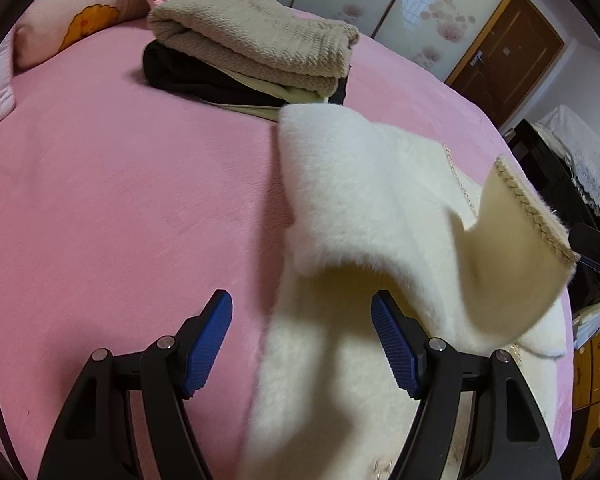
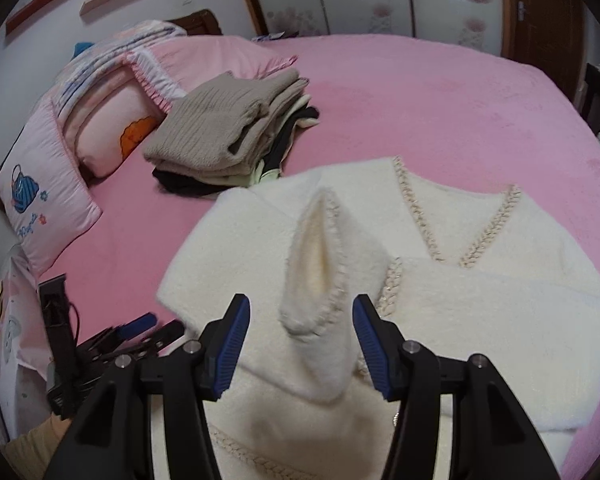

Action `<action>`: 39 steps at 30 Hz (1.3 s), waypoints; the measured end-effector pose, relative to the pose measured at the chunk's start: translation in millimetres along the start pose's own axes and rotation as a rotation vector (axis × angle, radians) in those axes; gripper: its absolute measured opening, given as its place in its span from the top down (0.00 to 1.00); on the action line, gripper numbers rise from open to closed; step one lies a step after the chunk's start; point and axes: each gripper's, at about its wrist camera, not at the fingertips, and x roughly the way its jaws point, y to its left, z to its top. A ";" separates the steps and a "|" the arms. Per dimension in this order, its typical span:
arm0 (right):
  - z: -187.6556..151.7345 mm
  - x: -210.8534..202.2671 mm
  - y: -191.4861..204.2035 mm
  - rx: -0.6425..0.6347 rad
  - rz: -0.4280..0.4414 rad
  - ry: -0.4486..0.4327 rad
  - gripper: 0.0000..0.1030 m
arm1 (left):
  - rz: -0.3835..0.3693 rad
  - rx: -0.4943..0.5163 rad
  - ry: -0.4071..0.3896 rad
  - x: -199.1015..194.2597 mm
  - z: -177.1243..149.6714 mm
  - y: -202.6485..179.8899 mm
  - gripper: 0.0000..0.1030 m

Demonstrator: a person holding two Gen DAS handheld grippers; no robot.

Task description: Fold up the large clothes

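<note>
A fluffy white cardigan [image 2: 480, 296] with beige braided trim lies on the pink bed [image 2: 440, 104]. One sleeve [image 2: 320, 280] stands up, its cuff hanging in the air between the blue pads of my right gripper [image 2: 300, 344], which is open and touches nothing. In the left wrist view the same sleeve [image 1: 364, 200] arcs in mid-air with its trimmed cuff [image 1: 536, 216] at the right. My left gripper [image 1: 302, 340] is open over the cardigan's edge. It also shows at the lower left of the right wrist view [image 2: 140, 326].
A stack of folded clothes [image 1: 252, 44], beige knit on top and black beneath, sits at the bed's far side, also in the right wrist view [image 2: 224, 128]. Pink pillows [image 2: 52, 200] lie at the headboard. A brown door [image 1: 508, 56] and dark furniture [image 1: 552, 168] stand to the right.
</note>
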 end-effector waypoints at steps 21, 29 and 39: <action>41.3 -53.1 -56.4 -0.064 -0.391 -0.228 0.89 | 0.108 -0.057 0.027 35.8 29.0 -6.3 0.47; 3.9 -19.1 -140.8 0.168 -0.293 -0.091 0.88 | 0.116 -0.014 0.040 38.0 21.9 -13.1 0.57; -58.9 14.1 -200.0 0.397 -0.225 0.076 0.67 | 0.112 0.161 0.125 9.0 8.6 -16.4 0.54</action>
